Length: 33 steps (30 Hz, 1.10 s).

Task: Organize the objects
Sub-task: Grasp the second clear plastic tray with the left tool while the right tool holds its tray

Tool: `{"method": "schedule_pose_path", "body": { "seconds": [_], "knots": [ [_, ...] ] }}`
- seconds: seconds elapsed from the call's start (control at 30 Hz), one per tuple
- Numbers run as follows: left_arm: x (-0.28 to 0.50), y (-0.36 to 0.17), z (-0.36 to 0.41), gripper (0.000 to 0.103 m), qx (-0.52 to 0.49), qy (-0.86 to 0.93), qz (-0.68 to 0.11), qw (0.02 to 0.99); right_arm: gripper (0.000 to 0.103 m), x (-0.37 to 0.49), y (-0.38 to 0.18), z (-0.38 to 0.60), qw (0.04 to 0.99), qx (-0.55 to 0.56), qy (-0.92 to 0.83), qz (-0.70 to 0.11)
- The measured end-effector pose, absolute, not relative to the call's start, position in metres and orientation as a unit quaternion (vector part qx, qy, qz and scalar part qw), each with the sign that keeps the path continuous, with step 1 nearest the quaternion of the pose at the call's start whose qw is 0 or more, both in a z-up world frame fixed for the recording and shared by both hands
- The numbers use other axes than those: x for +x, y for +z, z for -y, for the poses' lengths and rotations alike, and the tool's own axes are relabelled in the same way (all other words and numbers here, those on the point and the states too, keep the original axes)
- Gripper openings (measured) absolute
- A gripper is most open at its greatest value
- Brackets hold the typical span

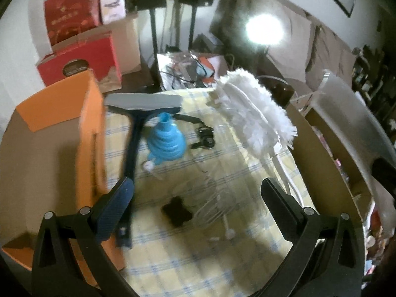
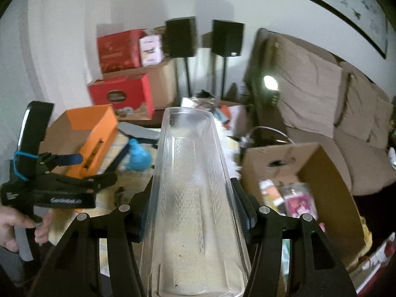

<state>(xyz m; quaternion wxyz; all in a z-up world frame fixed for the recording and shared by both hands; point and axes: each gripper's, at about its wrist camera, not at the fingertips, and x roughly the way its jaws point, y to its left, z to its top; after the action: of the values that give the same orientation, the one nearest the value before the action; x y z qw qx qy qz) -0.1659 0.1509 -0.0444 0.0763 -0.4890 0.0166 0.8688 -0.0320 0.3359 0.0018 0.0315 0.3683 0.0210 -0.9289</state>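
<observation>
R gripper is clamped on a long clear plastic tray, pads pressing its two long sides near the mid-length. Tray's long axis runs straight along the gripper's line: near end at 6 o'clock by the camera, far end toward 12 o'clock, open side up, embossed pattern down the floor. It's held up off the table, tilted w/ the far end over the table's back edge. In the L wrist view the same tray shows at 3 o'clock as a frosted strip, running from 1 o'clock down to 4 o'clock, above a brown cardboard box.

L gripper has its fingers well apart, nothing between them, hovering above the checked tablecloth. In the R wrist view it sits at 9 o'clock, w/ a hand on its grip.

On the table, L wrist view:
- squeegee: grey blade at 11 o'clock, dark handle running down toward 7 o'clock, passing just beside the L finger pad; touching or not, can't tell.
- blue collapsible funnel, narrow end up toward 12, just R of the squeegee handle.
- white fluffy duster, long axis from 12 o'clock down toward 4 o'clock, white handle trailing to 5 o'clock.
- small black clip-like item between funnel and duster.
- small black piece near centre-bottom.
- orange-lined box at 9 o'clock, open, edge against the table.

Whole frame is motion-blurred.
</observation>
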Motion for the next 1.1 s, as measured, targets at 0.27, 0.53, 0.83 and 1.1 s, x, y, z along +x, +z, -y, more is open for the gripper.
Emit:
{"method": "schedule_pose_path", "body": {
  "seconds": [0.27, 0.53, 0.83, 1.1],
  "knots": [
    [-0.199, -0.085, -0.194, 0.103, -0.531, 0.844, -0.028, 0.069, 0.057, -0.008, -0.007, -0.365, -0.011, 0.363, -0.932, -0.006],
    [-0.212, -0.104, -0.213, 0.103, -0.542, 0.839, -0.021, 0.045, 0.057, 0.001, -0.017, -0.380, -0.024, 0.373, -0.928, 0.016],
    [-0.220, -0.117, -0.239, 0.088, -0.551, 0.832, -0.054, 0.033, 0.057, -0.002, -0.028, -0.386, -0.023, 0.382, -0.924, 0.027],
    [-0.224, -0.131, -0.235, 0.057, -0.572, 0.819, -0.028, 0.036, 0.057, -0.005, -0.031, -0.387, -0.023, 0.386, -0.922, 0.029]
  ]
}}
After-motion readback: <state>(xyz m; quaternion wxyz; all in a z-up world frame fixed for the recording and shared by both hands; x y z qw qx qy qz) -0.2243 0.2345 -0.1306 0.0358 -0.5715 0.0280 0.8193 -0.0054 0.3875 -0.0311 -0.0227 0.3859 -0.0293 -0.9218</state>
